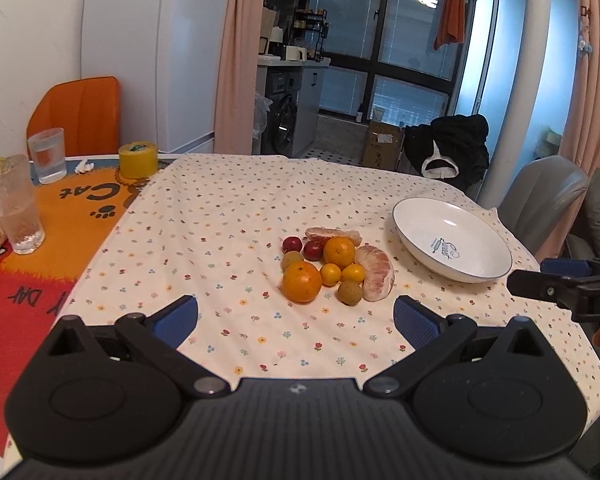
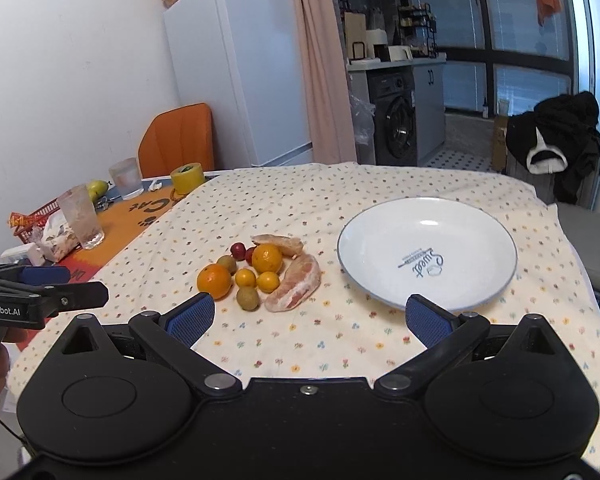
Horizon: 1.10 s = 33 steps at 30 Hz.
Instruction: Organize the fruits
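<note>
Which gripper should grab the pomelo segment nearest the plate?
Probably right. The right gripper is open, with the pomelo segment just ahead between its fingers and the plate beside it. The left gripper, also open, faces the large orange instead.

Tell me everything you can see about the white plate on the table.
The white plate is a shallow, round dish, glossy like glazed ceramic, with a thin dark line along its rim and a blue printed logo reading "Sweet" off-centre inside. It holds nothing. It rests flat on the flowered tablecloth, to the right of the fruit pile and apart from it. Nothing grips it; in the right wrist view one blue pad of the open right gripper overlaps its near rim, contact unclear.
</note>
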Available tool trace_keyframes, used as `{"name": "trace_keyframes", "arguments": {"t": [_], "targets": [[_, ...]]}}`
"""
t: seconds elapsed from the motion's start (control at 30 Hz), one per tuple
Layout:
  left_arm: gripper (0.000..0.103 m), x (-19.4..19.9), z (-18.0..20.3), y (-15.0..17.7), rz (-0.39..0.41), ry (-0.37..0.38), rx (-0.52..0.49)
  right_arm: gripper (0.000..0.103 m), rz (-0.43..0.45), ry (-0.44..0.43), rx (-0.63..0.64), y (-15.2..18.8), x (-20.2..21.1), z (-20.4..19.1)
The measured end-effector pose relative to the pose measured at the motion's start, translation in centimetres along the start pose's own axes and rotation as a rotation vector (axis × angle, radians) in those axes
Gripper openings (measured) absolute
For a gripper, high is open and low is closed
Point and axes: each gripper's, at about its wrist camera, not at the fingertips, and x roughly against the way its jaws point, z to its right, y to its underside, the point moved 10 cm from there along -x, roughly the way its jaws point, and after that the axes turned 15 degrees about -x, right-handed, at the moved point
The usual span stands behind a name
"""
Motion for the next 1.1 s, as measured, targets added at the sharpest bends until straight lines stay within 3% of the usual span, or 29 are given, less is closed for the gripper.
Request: {"name": "trace_keyframes", "arguments": {"t": [0.3, 0.37, 0.57, 1.1], "targets": [[0.103, -2.4, 0.1, 0.0, 0.001, 0.021, 0.008, 0.102, -0.029, -0.032, -0.031, 0.0, -2.4, -0.1], [0.101, -3.0, 0.2, 0.1, -0.002, 0.023, 0.009, 0.095, -0.042, -0.050, -0.038, 0.2, -2.9, -0.2], [0.099, -4.6, -0.1, 0.0, 0.001, 0.022, 0.021, 0.091, -0.060, -0.058, -0.046, 0.2, -4.6, -0.4], [0.077, -9.3, -0.7, 0.2, -0.044, 0.058, 0.058, 0.081, -0.169, -0.032, -0.066, 1.2, -10.5, -0.5]]}}
